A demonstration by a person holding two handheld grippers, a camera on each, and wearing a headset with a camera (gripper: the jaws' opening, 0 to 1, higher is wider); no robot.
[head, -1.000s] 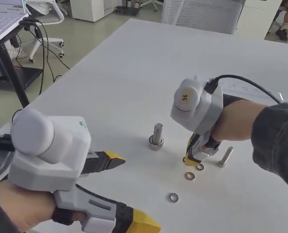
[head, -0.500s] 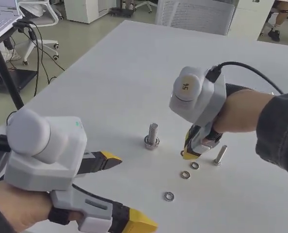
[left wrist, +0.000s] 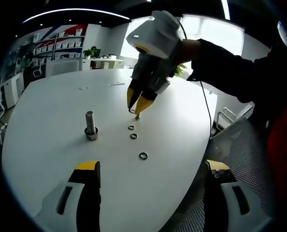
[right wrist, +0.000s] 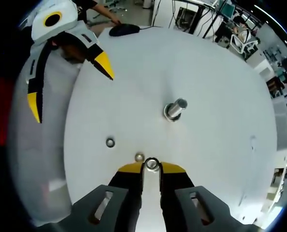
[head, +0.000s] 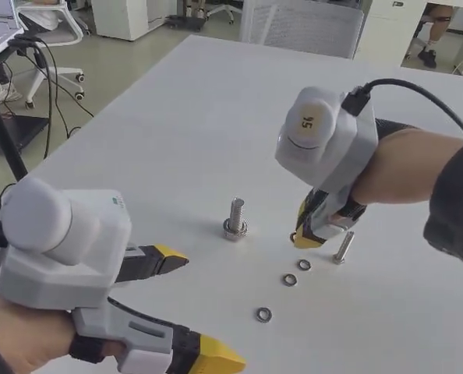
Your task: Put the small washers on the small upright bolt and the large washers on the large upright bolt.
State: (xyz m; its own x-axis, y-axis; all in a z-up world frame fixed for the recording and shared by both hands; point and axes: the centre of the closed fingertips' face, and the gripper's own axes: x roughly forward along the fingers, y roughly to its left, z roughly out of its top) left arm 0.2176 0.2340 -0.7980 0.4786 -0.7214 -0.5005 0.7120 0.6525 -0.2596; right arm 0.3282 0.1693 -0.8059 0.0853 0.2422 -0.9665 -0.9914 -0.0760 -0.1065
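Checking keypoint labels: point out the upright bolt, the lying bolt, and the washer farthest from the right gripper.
upright bolt [head: 235, 212]: head view, on the threaded shaft.
lying bolt [head: 343, 247]: head view, middle of the shank.
farthest washer [head: 259, 314]: head view, left side of the ring.

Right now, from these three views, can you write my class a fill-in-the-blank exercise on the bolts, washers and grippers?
1. ___ loose washers lie on the white table.
2. The bolt beside the right gripper lies on its ___.
3. The other bolt stands ___.
4. The jaws of the left gripper are wide ___.

Missing words: three; side; upright; open.
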